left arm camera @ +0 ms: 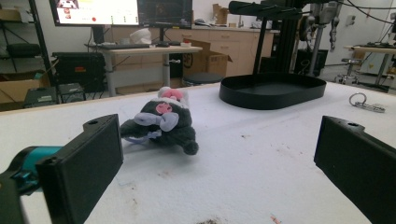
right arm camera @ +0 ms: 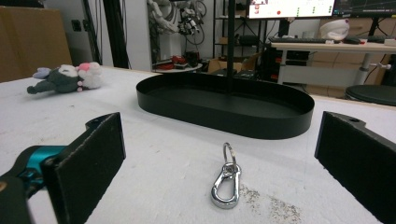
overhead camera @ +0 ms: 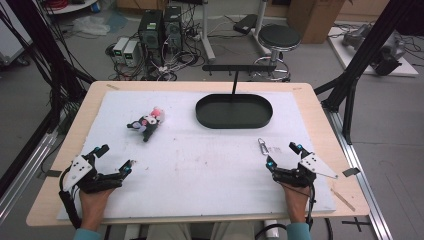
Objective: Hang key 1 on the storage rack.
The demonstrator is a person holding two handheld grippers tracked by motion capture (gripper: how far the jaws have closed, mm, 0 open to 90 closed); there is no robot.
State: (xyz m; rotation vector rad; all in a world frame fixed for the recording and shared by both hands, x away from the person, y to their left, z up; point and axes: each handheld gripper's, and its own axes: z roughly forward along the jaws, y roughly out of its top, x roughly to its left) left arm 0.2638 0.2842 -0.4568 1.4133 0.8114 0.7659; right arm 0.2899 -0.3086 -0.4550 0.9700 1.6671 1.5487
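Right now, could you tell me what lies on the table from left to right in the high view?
Left tongs → plush toy → black tray → metal clip → right tongs.

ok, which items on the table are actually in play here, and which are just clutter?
In play:
- plush toy, ahead of the open left tongs
- metal clip, lying just ahead of the open right tongs
- black oval tray with its hanger stand, probably the drop-off

Lying about:
- stool, behind the table
- computer boxes, on the floor
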